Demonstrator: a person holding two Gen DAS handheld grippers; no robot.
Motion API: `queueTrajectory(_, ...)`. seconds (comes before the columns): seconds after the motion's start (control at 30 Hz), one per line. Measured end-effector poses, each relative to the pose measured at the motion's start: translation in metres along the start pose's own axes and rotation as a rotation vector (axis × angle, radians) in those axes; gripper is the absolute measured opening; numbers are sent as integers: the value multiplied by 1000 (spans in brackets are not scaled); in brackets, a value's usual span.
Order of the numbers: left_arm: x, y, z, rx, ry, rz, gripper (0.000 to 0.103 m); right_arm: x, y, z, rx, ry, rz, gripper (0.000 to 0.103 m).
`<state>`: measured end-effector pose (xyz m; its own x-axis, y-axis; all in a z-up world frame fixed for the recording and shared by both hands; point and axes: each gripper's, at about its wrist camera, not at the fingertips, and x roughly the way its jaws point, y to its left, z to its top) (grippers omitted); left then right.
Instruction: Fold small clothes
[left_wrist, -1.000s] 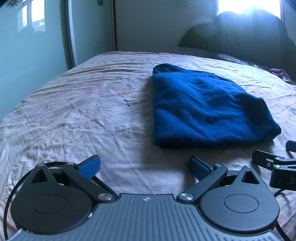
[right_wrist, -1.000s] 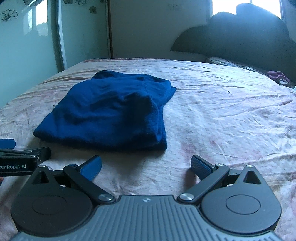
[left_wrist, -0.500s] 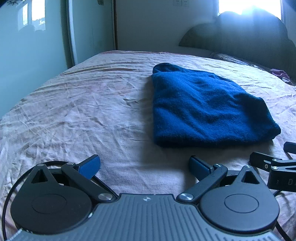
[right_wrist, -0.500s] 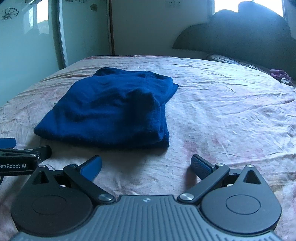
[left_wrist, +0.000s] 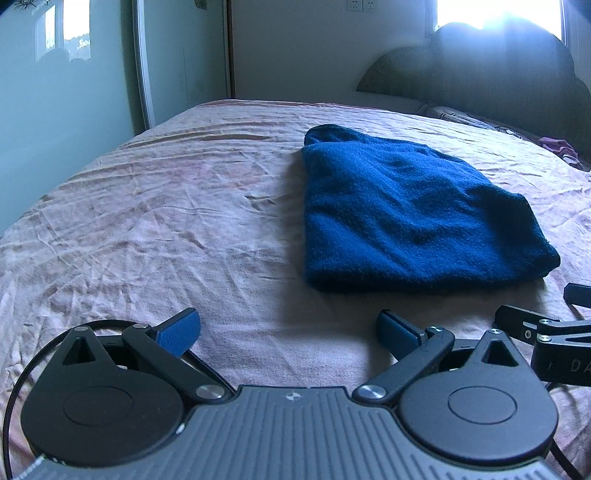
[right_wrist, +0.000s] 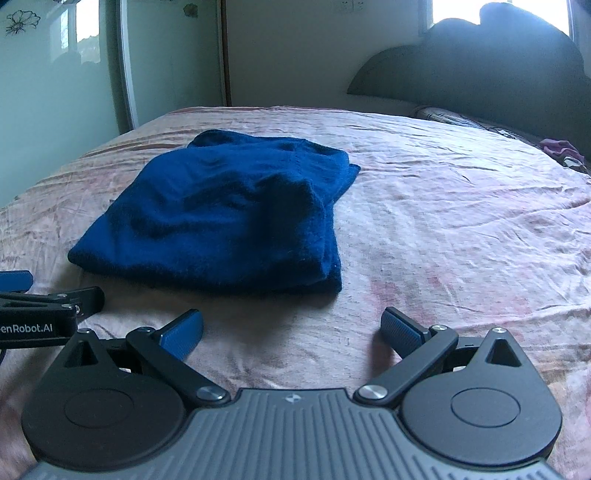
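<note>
The blue garment (left_wrist: 413, 218) already lies folded into a compact, roughly rectangular bundle on the pink bedsheet (left_wrist: 166, 229), so the folding looks finished or nearly so; what may be left, at a guess, is a last tidy of the edges or setting it aside, and no other unfolded clothes show near the fingers. Both tools are empty: the left gripper (left_wrist: 288, 332) has its fingers spread wide with nothing between them, and the right gripper (right_wrist: 291, 328) is likewise released, its blue pads apart over bare sheet. The bundle sits just ahead of both pairs of fingers, not touching them: beyond and toward the right-hand finger in the left view, beyond and toward the left-hand finger in the right view, which puts it between the two tools. It is a thick, fuzzy knit in deep blue, soft-looking, with a rounded fold along the near edge and stacked layers visible at its right near corner (right_wrist: 328, 273). The top is gently lumpy rather than flat, and the far end tapers a little unevenly.
</note>
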<state>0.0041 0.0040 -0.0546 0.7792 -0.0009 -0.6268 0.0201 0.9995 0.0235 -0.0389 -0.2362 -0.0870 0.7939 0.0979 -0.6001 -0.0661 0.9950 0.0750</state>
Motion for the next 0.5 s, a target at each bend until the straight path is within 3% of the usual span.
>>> queueTrajectory(0.5, 0, 0, 0, -1, 1, -2, 103, 0, 1, 0, -3, 2, -1, 103)
